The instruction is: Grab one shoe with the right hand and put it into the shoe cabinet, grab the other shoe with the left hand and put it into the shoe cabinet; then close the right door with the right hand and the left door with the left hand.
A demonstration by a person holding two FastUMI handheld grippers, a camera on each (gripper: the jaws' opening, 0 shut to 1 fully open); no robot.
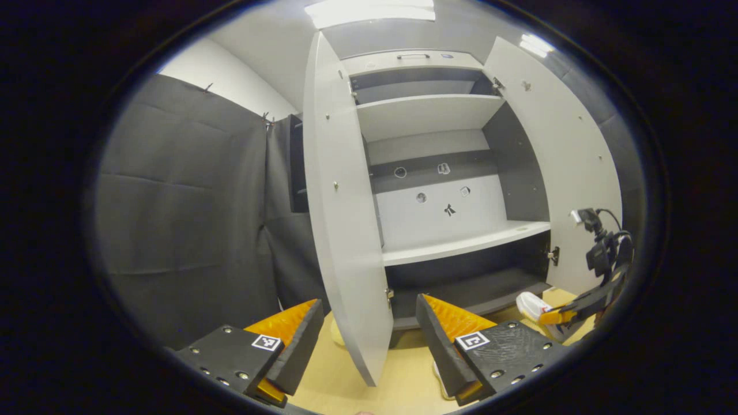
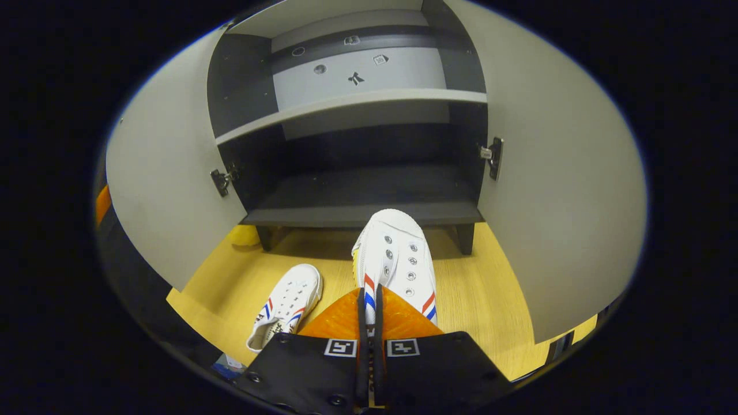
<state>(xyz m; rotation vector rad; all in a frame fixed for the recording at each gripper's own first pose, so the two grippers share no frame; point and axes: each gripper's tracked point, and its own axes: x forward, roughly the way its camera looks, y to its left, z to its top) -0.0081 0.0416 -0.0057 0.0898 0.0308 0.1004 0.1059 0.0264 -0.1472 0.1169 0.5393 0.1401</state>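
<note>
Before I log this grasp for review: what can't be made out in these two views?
- Heel of the held shoe: right gripper view, hidden behind the right gripper.
- Second shoe: its heel end is cut off by the gripper body.
- Cabinet's bottom compartment: too dark to read its back.
- Left gripper view: the held shoe is small and partly covered by the right gripper; the left gripper straddles the left door.

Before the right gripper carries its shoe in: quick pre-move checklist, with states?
1. Right gripper jaws clamped on held shoe: ok.
2. Both cabinet doors open, right door, left door: ok.
3. Bottom shelf free of obstacles: ok.
4. Second shoe lies on floor, left of the path: ok.
5. Left gripper open, holding nothing: ok.
6. Grip firm enough for the lift: cannot tell.
</note>
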